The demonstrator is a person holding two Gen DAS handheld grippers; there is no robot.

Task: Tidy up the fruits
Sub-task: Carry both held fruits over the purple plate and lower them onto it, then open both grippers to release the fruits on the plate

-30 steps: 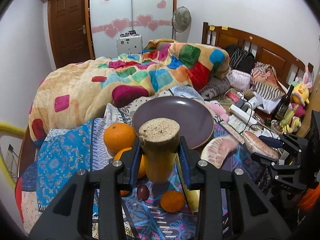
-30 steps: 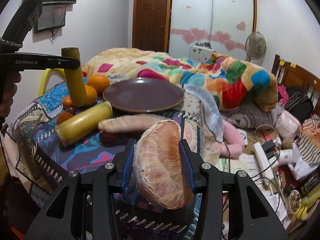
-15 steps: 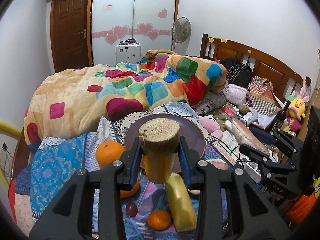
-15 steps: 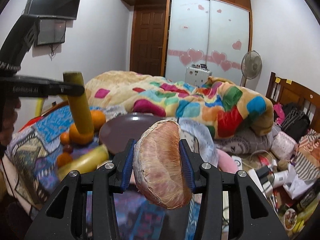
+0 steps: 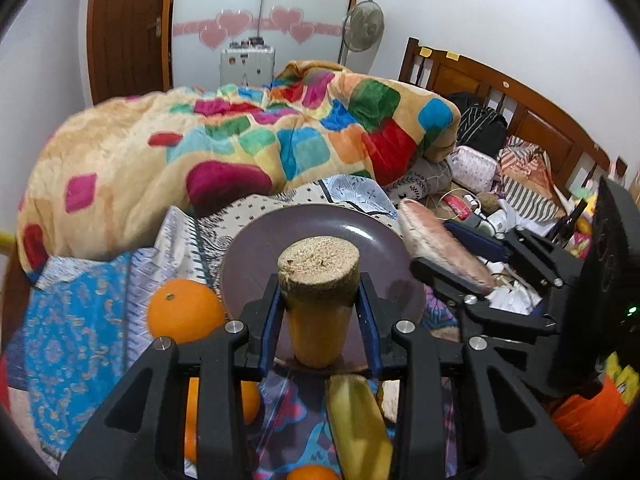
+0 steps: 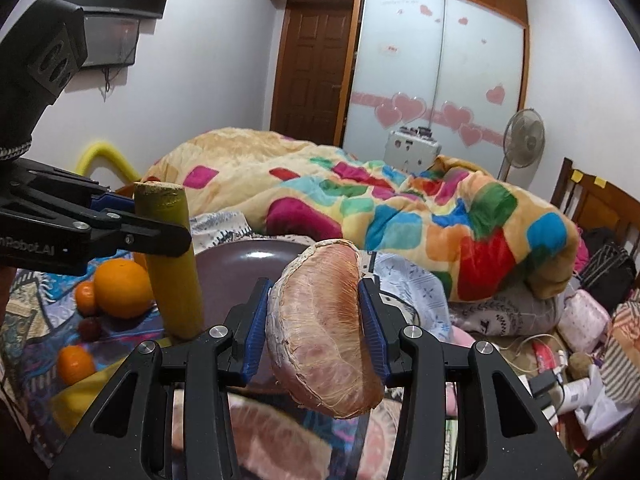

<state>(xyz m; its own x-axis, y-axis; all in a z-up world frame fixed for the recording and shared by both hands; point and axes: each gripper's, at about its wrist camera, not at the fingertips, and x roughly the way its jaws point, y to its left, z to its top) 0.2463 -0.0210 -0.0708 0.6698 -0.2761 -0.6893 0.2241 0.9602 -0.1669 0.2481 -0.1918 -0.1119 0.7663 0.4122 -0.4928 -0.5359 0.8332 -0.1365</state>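
My left gripper [image 5: 318, 300] is shut on a yellow sugarcane piece [image 5: 318, 304], held upright over the near edge of the purple plate [image 5: 280, 236]. My right gripper [image 6: 316, 318] is shut on a pink pomelo segment [image 6: 324, 332], held above the plate's [image 6: 236, 268] right side; it also shows in the left wrist view [image 5: 436, 240]. The left gripper and its cane [image 6: 172, 264] show at the left of the right wrist view. A large orange [image 5: 186, 312], a second cane piece [image 5: 356, 428] and a second pomelo segment [image 6: 272, 436] lie on the patterned cloth.
Small oranges [image 6: 74, 364] and a dark red fruit [image 6: 90, 328] lie left of the plate. A colourful quilt [image 5: 240, 148] is heaped behind. Clutter, cables and bags [image 5: 480, 200] fill the bed to the right. A fan [image 6: 524, 140] stands by the wardrobe.
Both grippers rose with their fruit and moved forward over the plate. The pomelo segment is now beside the plate's right rim and the cane piece stands over its near edge.
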